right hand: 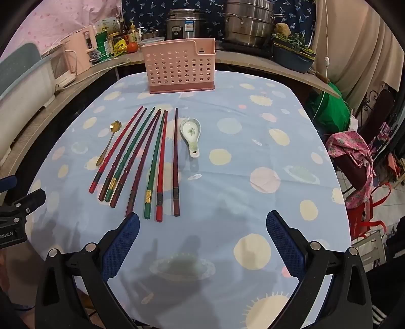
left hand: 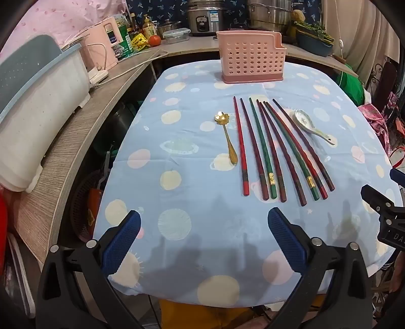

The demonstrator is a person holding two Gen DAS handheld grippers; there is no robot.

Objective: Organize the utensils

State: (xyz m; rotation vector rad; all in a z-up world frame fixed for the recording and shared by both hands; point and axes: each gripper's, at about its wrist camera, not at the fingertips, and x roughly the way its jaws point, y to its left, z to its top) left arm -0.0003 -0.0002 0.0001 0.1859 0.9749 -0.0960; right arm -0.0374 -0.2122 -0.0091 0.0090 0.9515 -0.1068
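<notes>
A pink perforated utensil holder [left hand: 251,57] [right hand: 178,65] stands at the table's far edge. Several red, green and dark chopsticks [left hand: 276,149] [right hand: 141,162] lie side by side on the blue spotted tablecloth. A gold flower-shaped spoon [left hand: 229,141] [right hand: 108,141] lies left of them, a white ceramic spoon [left hand: 311,126] [right hand: 191,135] right of them. My left gripper [left hand: 203,227] is open and empty over the near table edge. My right gripper [right hand: 202,229] is open and empty, its left finger just short of the chopstick ends.
A wooden counter [left hand: 76,121] curves along the left and back with a white dish rack [left hand: 38,101], pink appliance, bottles, rice cooker [left hand: 205,17] and steel pots [right hand: 248,22]. Bags and a green bundle [right hand: 329,108] sit right of the table.
</notes>
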